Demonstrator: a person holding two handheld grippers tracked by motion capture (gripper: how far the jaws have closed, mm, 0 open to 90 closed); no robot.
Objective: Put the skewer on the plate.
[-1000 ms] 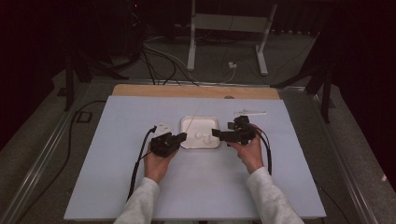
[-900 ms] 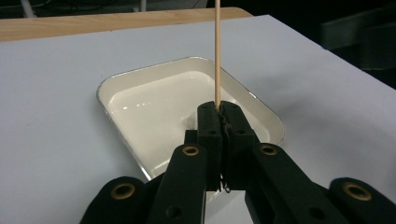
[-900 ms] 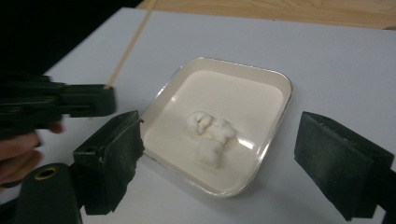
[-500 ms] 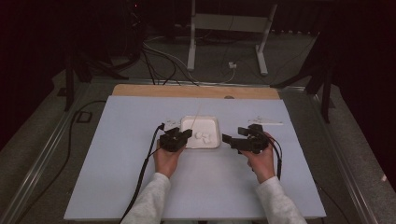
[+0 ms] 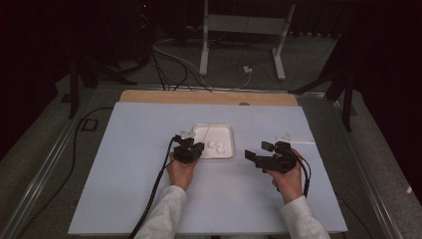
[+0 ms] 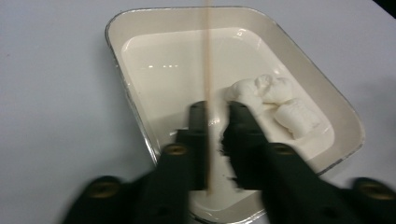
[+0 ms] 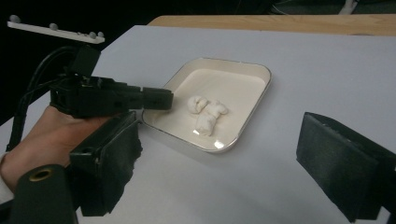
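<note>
Pale surface (image 5: 124, 164), white tray (image 5: 199, 130) with dough (image 5: 218, 146), left gripper (image 6: 217, 109) jaws just opening around a thin stick (image 6: 207, 60), right gripper (image 5: 255, 151) jaws wide, empty.

Left claw (image 6: 217, 114) jaws just opening slightly; right claw (image 7: 219, 158) jaws wide apart.

No readable text, label, brand, number or sign anywhere. White tray (image 5: 226, 130) near tabletop middle: plain, unmarked. Pale blue tabletop (image 5: 124, 174): blank to every edge. Wooden strip (image 5: 149, 96) along far edge: bare. Black gripper bodies: no lettering legible. Small white items on floor beyond far edge: too small and dim to read.
</note>
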